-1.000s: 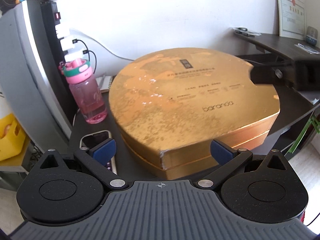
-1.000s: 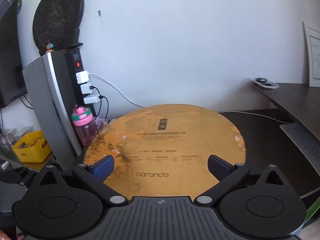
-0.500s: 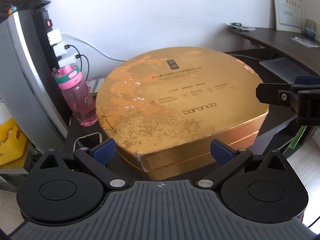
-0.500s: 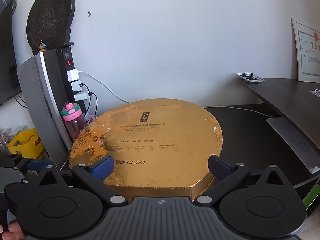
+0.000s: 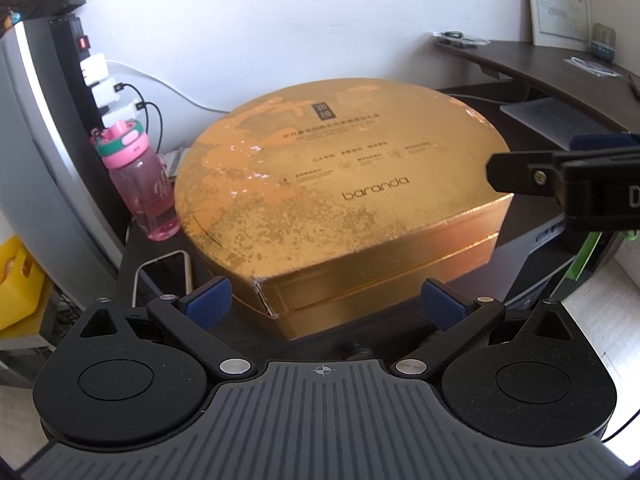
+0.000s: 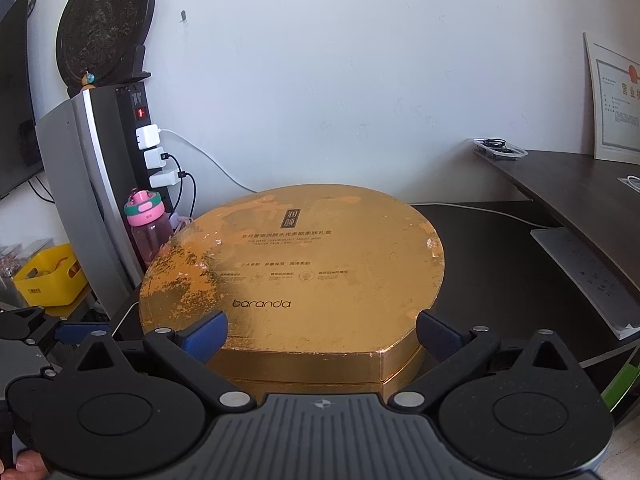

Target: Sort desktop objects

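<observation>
— Both grippers have drawn back from the gold gift box since a second ago; more of its front wall shows now. Where does it sit?

— On the dark desk, lid on, printed "baranda" above a seamed side.

— And the tongs?

— Left gripper spread wide with nothing between its tips, just before the box's near corner. Right gripper likewise apart and empty, facing the front edge.

— Around it?

— Pink water bottle just beside the box's left, a phone lying in front of that, white chargers in a power strip behind, and a yellow bin farther left.
</observation>
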{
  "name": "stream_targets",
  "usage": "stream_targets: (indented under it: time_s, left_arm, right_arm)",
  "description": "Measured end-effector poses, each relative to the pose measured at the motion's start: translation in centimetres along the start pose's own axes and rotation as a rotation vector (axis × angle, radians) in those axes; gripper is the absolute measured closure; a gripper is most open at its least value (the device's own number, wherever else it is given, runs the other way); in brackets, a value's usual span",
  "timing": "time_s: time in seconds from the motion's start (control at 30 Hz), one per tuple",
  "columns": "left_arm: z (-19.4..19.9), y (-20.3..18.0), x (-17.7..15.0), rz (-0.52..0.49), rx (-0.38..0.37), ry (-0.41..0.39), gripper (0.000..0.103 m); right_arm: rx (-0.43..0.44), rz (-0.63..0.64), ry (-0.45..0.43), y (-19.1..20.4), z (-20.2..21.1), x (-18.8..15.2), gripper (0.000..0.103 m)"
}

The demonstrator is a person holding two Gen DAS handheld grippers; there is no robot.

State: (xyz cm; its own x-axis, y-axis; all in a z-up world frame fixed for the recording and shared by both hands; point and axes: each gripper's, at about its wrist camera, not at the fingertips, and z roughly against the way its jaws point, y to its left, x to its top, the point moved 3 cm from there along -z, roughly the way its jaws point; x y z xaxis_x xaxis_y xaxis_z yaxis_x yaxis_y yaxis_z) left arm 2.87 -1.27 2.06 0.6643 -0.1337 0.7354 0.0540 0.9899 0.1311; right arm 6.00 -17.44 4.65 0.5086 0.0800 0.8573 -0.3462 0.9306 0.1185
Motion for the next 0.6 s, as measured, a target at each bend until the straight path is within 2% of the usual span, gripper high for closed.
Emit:
stream_targets:
  time_s: [0.43, 0.6]
  left_arm:
    - [0.2, 1.1, -1.9, 0.042, -0.016, 0.020, 0.000]
    - [0.7, 1.3, -2.1, 0.051, -0.005, 0.006, 0.000]
  right_arm:
    - [0.007, 0.035, 0.022, 1.9, -0.2, -0.7, 0.001]
    - [0.006, 0.014, -0.002, 1.9, 0.6, -1.0, 0.001]
